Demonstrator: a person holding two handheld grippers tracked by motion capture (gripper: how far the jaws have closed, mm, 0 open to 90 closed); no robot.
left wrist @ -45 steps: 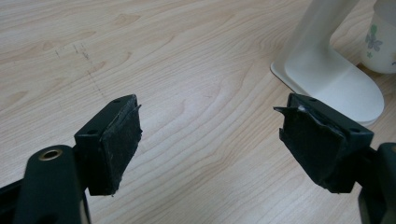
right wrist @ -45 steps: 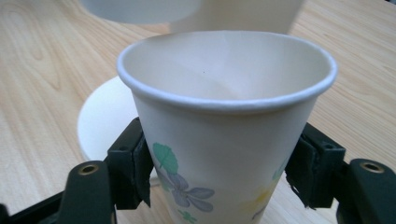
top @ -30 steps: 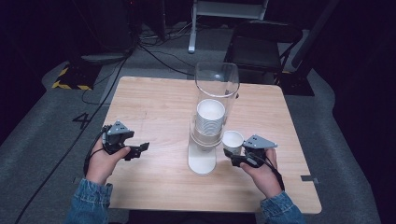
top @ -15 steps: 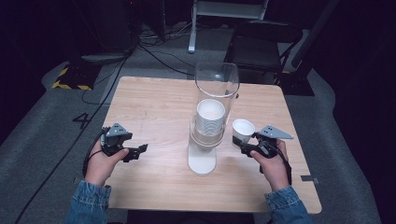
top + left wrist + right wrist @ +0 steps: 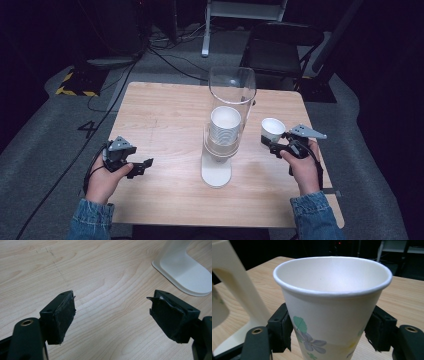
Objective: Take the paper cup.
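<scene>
On the left of the high view, the left gripper (image 5: 137,167) sits low over the wooden table (image 5: 165,115), held in the person's left hand (image 5: 102,180). Its jaws stand wide apart with nothing between them; in the left gripper view they frame bare wood grain, and the white base of the cup dispenser (image 5: 185,272) lies off at about two o'clock from them.

At the middle of the table stands the cup dispenser (image 5: 227,135), a clear tube on a white foot, with a stack of paper cups (image 5: 225,125) showing inside it.

To the right, at about three o'clock from the dispenser, is the paper cup (image 5: 272,131) in the right gripper (image 5: 272,145), which the right hand (image 5: 302,167) carries clear of the table top. The paper cup (image 5: 332,305) is white with a rolled rim, tapering downward, printed with a green leaf, a purple flower and a touch of yellow low on its wall. It stands upright, mouth open to the top, and looks empty. The jaws close on it from both sides, one pad against the wall at nine o'clock and the other at three o'clock, well below the rim, so the cup rises between and above them. The dispenser's cream upright (image 5: 239,290) stands at ten o'clock from the cup in the right gripper view, apart from it.
</scene>
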